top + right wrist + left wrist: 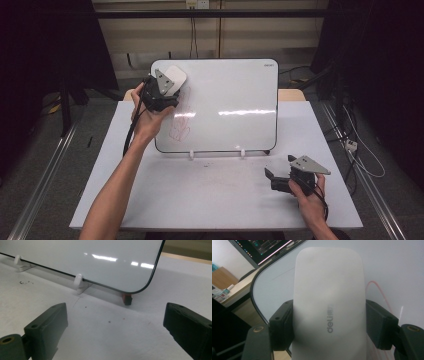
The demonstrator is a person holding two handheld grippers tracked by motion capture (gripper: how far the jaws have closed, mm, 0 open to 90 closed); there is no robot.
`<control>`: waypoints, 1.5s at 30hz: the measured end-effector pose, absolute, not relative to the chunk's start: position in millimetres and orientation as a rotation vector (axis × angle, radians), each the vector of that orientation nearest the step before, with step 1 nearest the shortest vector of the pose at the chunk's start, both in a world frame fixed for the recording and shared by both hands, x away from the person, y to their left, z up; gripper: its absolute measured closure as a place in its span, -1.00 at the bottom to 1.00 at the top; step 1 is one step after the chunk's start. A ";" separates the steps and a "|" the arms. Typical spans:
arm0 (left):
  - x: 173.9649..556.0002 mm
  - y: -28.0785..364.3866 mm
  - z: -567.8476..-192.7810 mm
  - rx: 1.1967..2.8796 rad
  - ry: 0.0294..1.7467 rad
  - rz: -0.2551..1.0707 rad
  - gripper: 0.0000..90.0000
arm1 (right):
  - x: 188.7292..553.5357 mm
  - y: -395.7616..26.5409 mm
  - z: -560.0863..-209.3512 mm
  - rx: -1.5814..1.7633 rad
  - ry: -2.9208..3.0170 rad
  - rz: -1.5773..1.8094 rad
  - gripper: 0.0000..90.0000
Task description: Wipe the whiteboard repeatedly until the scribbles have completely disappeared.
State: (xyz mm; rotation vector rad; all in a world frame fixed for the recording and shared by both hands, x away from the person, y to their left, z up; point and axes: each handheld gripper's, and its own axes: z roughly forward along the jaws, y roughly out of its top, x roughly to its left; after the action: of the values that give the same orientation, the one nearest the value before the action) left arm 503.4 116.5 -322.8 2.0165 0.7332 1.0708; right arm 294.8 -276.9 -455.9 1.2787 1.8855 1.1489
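Observation:
A whiteboard [225, 100] stands propped on the table, with red scribbles [181, 125] on its left part. My left gripper [167, 85] is shut on a white eraser [176, 76] and presses it against the board's upper left corner. Between the black jaws in the left gripper view, the eraser [329, 302] shows a grey "deli" logo, with a red line [374, 285] beside it on the whiteboard [397, 267]. Low on the table at the right, my right gripper [270, 176] rests open with nothing between its jaws and faces the whiteboard's [82, 257] lower right corner.
White clips [191, 155] [243, 152] hold the board's bottom edge. A small red and black object [127, 299] sits under the board's lower right corner. The white table [200, 195] has faint specks. Cables and a power strip [351, 145] lie on the floor at the right.

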 end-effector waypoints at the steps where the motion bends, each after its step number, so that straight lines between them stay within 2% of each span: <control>1: 503.3 116.2 -322.9 2.017 0.733 1.073 -0.31 | 295.2 -277.1 -456.2 1.280 1.886 1.148 -0.87; 29: 474.9 90.3 -353.6 2.098 0.623 1.081 -0.31 | 296.3 -271.3 -456.5 1.258 1.910 1.147 -0.88; 45: 499.6 107.7 -323.1 2.060 0.704 1.058 -0.31 | 295.9 -274.3 -456.4 1.264 1.906 1.152 -0.88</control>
State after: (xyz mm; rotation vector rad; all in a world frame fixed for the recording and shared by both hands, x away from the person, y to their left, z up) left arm 499.6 107.7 -323.1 2.0601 0.7044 1.0581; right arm 295.9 -274.3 -456.4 1.2642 1.9060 1.1518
